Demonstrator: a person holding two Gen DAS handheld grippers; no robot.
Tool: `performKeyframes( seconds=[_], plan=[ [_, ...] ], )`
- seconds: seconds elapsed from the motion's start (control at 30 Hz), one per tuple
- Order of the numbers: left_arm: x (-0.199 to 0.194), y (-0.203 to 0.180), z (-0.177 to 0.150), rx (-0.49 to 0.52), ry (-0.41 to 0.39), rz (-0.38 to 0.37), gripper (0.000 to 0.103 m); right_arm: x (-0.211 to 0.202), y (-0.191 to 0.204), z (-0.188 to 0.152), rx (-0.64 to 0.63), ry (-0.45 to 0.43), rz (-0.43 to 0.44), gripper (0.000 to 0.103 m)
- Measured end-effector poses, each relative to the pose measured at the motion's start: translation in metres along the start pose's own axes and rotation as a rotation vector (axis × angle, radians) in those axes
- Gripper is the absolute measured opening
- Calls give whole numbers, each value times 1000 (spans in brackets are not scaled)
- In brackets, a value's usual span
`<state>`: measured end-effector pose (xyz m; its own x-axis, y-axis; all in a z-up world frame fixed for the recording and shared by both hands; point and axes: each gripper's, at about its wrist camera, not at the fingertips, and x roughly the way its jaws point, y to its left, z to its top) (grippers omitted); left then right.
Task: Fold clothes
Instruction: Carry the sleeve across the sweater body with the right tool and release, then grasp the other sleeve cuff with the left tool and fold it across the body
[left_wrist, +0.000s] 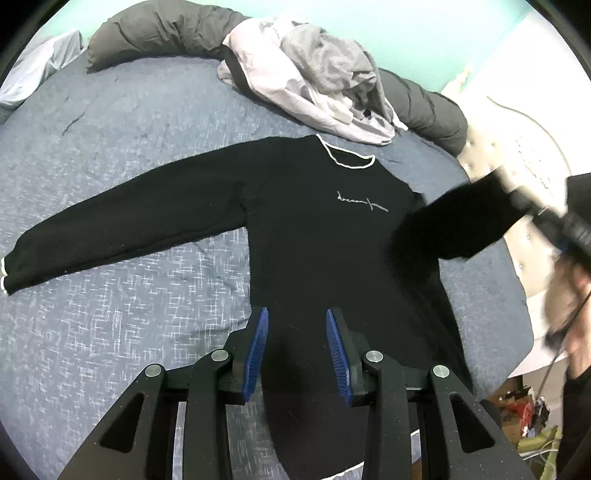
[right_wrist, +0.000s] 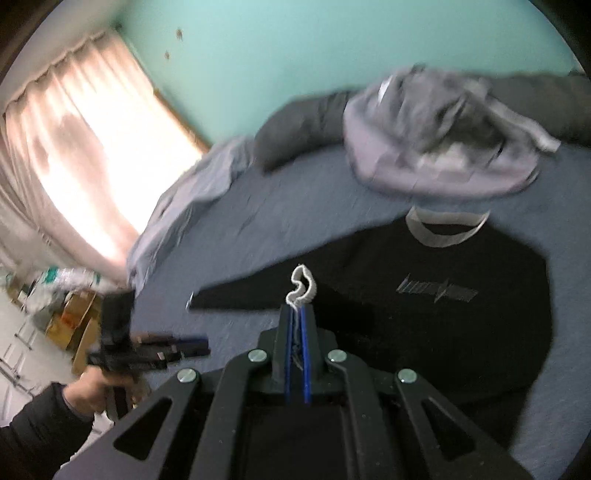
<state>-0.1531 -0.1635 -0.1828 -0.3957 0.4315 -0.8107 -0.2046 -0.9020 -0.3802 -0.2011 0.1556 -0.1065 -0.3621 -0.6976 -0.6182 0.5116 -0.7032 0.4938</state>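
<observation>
A: Left gripper (left_wrist: 297, 345)?
B: Jaws apart, empty, low centre, over the sweater (left_wrist: 314, 229) hem.
A: Right gripper (right_wrist: 295, 314)?
B: Clamped on the white-edged cuff (right_wrist: 303, 284), mid-frame. Sweater lies flat on the bed (left_wrist: 129, 129); clothes pile (left_wrist: 314, 81) beyond, top.

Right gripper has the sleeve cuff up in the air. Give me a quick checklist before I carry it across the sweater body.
1. Right gripper shut on the sleeve cuff: ok, white trim sticks out past the closed fingers.
2. Left gripper clear of fabric: ok, open, hovering over the sweater's hem end, gripping nothing.
3. Black sweater body lying flat on the bed: ok.
4. Other sleeve spread out flat: ok, stretched sideways on the bed.
5. Clothes pile clear of the sweater: ok, lying beyond the collar.
6. How firmly the cuff is pinched: cannot tell, right view is blurred.
</observation>
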Motion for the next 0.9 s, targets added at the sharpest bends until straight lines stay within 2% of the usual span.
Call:
performKeyframes(
  seconds=[0.2, 0.27, 0.33, 0.37, 0.43, 0.5, 0.7, 0.9],
  plan=[
    [-6, 6, -7, -1, 3, 1, 41, 88, 0, -62, 16, 208, 9, 4],
    [-8, 8, -9, -2, 4, 1, 41, 104, -6, -77, 20, 257, -4, 8],
    [-9, 10, -12, -2, 6, 1, 41, 112, -11, -85, 42, 287, 18, 8],
    [-8, 11, -12, -3, 9, 1, 41, 111, -11, -88, 40, 286, 17, 8],
    [-2, 10, -14, -3, 20, -1, 41, 103, -12, -89, 33, 271, 22, 14],
    [6, 8, -16, -6, 33, -8, 41, 89, -18, -83, 32, 239, 17, 34],
    [44, -11, -25, 23, 100, -54, 41, 35, -70, -70, 76, 170, -112, 36],
    [99, -29, -31, 45, 170, -75, 41, -16, -130, -88, 147, 148, -246, 37]
  ],
)
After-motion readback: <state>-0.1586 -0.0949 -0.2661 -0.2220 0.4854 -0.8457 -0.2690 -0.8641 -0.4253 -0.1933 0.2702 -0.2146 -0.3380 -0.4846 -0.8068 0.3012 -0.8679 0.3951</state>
